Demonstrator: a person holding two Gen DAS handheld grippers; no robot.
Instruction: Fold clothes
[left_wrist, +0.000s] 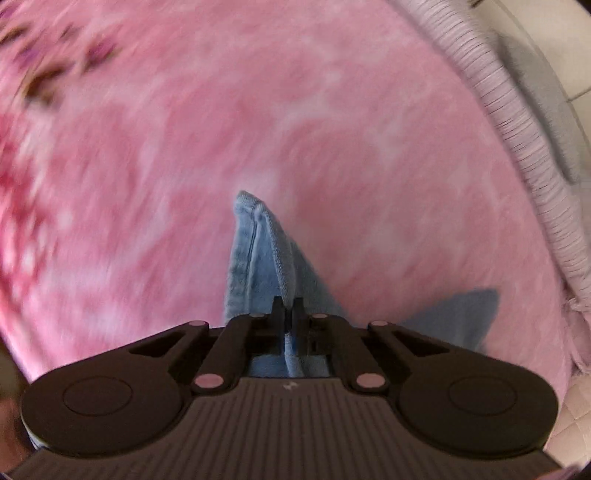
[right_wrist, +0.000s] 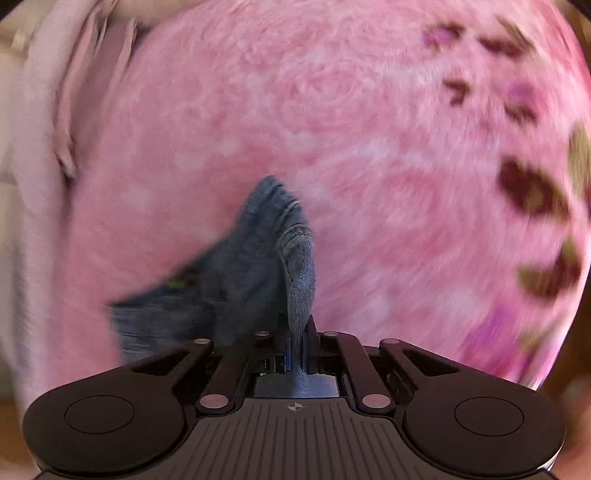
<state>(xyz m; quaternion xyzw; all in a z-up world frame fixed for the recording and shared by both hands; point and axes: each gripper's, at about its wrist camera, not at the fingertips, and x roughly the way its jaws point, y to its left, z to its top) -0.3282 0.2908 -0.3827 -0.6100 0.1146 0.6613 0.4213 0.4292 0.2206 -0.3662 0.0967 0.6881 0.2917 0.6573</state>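
The left gripper (left_wrist: 289, 308) pinches a fold of pale blue cloth (left_wrist: 258, 258), its jaws closed on the fabric, which rises in a peak above the pink blanket (left_wrist: 332, 129). A ribbed pink trim (left_wrist: 517, 147) edges the blanket at the right. In the right wrist view, a pale pink garment (right_wrist: 40, 166) lies at the left edge. The right gripper (right_wrist: 297, 328) clamps blue denim (right_wrist: 258, 258), jaws closed on it; blur hides whether both cloths are one piece.
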